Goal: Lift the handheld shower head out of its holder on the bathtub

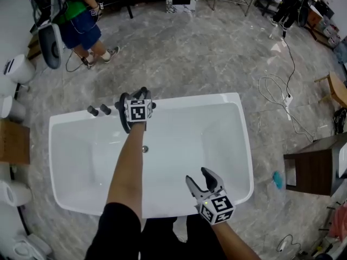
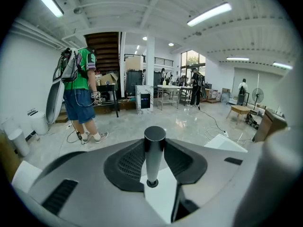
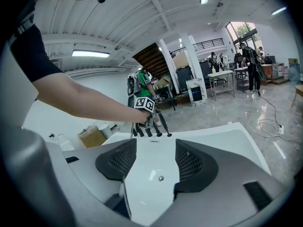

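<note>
The white bathtub (image 1: 217, 101) fills the middle of the head view. My left gripper (image 1: 138, 101) is at its far rim, shut on the dark cylindrical handle of the shower head (image 2: 154, 150), which stands upright between the black pads (image 2: 130, 162). In the head view the shower head is mostly hidden by the gripper. Two dark tap knobs (image 1: 98, 110) sit on the rim just left of it. My right gripper (image 1: 199, 181) hangs open over the tub's near side with nothing between its fingers; its own view looks across the tub floor and drain (image 3: 161, 178) to the left gripper (image 3: 145, 104).
A person in a green shirt and blue shorts (image 1: 81, 20) stands beyond the tub at the far left. White toilets (image 1: 19, 69) line the left wall. A cable (image 1: 276, 91), a wooden stool (image 1: 336, 88) and a dark cabinet (image 1: 314, 169) are on the right.
</note>
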Demonstrator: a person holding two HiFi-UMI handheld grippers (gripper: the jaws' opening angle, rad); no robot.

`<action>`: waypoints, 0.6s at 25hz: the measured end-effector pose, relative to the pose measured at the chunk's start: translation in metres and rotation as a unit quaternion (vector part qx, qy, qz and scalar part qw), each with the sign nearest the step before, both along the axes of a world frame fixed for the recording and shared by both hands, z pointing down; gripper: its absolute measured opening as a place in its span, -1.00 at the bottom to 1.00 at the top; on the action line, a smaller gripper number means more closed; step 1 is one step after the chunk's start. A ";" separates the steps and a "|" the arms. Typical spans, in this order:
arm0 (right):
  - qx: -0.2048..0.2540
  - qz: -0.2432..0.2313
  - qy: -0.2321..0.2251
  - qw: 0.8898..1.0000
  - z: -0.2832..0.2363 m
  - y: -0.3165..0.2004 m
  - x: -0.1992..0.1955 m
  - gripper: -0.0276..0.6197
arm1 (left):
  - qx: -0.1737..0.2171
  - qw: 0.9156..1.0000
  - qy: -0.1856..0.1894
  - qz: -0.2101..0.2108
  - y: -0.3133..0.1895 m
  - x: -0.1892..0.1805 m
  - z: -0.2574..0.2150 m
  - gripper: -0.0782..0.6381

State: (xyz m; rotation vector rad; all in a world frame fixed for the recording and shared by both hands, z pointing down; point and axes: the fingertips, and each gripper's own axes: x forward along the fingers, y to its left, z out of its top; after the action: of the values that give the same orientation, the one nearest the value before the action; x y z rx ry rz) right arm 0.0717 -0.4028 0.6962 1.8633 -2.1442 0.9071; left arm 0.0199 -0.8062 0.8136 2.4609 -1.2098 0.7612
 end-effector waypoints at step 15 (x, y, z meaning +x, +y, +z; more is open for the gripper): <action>0.026 -0.007 -0.009 1.000 -0.060 0.015 0.000 -0.18 | 0.041 0.999 0.007 -0.014 0.007 -0.004 -0.129 -0.45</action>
State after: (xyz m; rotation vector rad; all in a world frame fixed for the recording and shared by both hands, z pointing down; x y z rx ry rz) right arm 0.0714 -0.3876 0.6360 1.8676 -2.2087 0.8770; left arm 0.0156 -0.7990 0.6847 2.5045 -1.2929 0.6997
